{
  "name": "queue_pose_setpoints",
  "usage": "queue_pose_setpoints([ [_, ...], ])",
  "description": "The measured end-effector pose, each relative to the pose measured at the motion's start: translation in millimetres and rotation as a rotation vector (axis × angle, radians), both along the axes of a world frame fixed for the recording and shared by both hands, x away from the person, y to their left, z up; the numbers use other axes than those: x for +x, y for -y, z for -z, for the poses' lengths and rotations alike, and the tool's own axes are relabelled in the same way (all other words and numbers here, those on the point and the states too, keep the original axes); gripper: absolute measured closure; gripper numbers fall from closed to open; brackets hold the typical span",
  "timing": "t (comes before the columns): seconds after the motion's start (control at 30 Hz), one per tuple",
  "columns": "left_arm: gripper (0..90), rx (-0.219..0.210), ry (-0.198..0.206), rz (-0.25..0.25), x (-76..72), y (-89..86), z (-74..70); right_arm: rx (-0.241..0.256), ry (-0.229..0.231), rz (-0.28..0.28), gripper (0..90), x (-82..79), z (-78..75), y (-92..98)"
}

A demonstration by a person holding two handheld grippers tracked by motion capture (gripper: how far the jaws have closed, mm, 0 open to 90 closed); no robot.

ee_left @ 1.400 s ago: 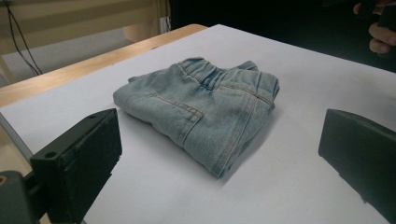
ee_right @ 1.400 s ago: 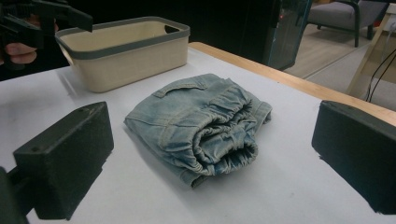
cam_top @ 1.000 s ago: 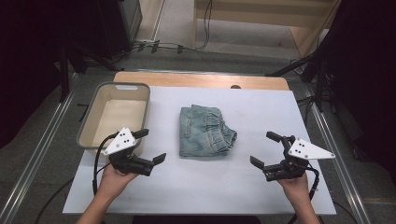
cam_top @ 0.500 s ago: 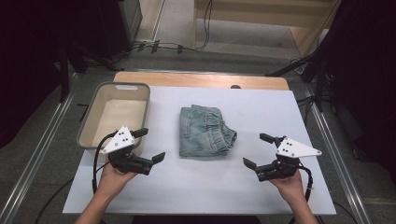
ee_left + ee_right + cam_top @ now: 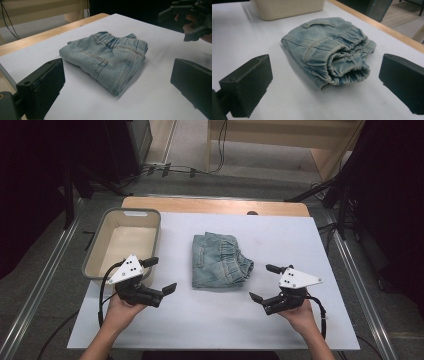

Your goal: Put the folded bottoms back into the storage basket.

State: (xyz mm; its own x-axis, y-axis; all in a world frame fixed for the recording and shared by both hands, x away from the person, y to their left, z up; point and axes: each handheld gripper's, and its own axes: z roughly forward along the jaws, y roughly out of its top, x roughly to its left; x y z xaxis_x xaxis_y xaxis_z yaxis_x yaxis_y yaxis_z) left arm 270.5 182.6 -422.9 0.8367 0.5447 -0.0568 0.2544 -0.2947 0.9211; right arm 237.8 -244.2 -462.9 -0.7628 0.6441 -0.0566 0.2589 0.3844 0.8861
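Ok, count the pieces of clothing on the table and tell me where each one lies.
1. The folded denim garment lies mid-table, between the left gripper and the right gripper, right of the beige bin. Nothing can be made out inside the bin.

Jeans [image 5: 220, 260]: light-blue denim, folded into a compact bundle, elastic waistband bunched at one end, back pocket up; lying flat mid-counter [image 5: 280, 320], untouched.

We held a black left gripper [image 5: 161, 276] and a black right gripper [image 5: 264, 282], each topped by a grey three-cornered plate dotted with small dark holes, perhaps screws. Black cables trailed from both. Our forearms were bare, unsleeved.
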Motion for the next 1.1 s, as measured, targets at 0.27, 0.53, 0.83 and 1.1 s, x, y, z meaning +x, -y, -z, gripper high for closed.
queue_pose_setpoints([
  [0.27, 0.0, -0.001, -0.005, -0.002, -0.2, 0.0, 0.0, -0.052, 0.000, -0.023, 0.0, 8.9, 10.2, -10.2],
  [0.53, 0.0, 0.002, -0.010, 0.003, 0.1, 1.2, 1.0, -0.092, -0.015, -0.069, 0.0, 17.3, 21.5, -22.3],
  [0.83, 0.0, 0.007, -0.017, 0.004, 0.7, 2.2, 2.5, -0.132, 0.009, -0.096, 5.2, 26.1, 31.5, -31.2],
  [1.1, 0.0, 0.009, -0.023, 0.009, 1.0, 3.5, 3.5, -0.180, 0.023, -0.095, 12.8, 30.0, 38.4, -33.4],
])
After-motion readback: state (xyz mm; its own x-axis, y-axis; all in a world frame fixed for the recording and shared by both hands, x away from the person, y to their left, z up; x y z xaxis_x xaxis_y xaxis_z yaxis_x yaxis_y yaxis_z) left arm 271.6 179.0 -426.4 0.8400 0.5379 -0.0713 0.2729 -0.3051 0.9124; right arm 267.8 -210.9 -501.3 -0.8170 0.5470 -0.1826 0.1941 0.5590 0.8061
